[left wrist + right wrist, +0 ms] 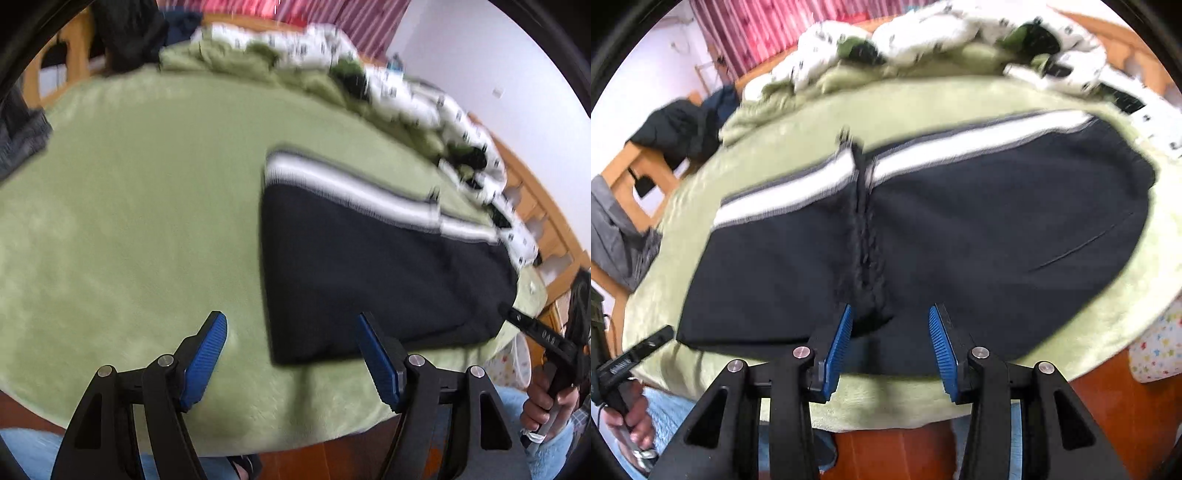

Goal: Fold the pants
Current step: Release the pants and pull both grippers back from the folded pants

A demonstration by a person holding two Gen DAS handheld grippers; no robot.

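Dark pants (369, 266) with a white and grey side stripe lie folded flat on the green blanket (129, 221). My left gripper (291, 321) stands open over the blanket's near edge, beside the pants' near left corner, with its blue pads (207, 354) touching nothing. In the right wrist view the pants (997, 229) fill the middle, with a bunched ridge (866, 251) running toward me. My right gripper (891, 310) hovers open just above the pants' near edge at the end of that ridge, pads clear of the cloth. Each view also shows the other gripper at its side, held in a hand (543, 402).
A crumpled white patterned duvet (923, 33) is piled along the far side of the bed. A wooden bed frame (535, 206) runs at the right. Dark clothes (676, 129) hang over a wooden chair, a grey garment (617, 229) lies left. Red-brown floor (1126, 406) below.
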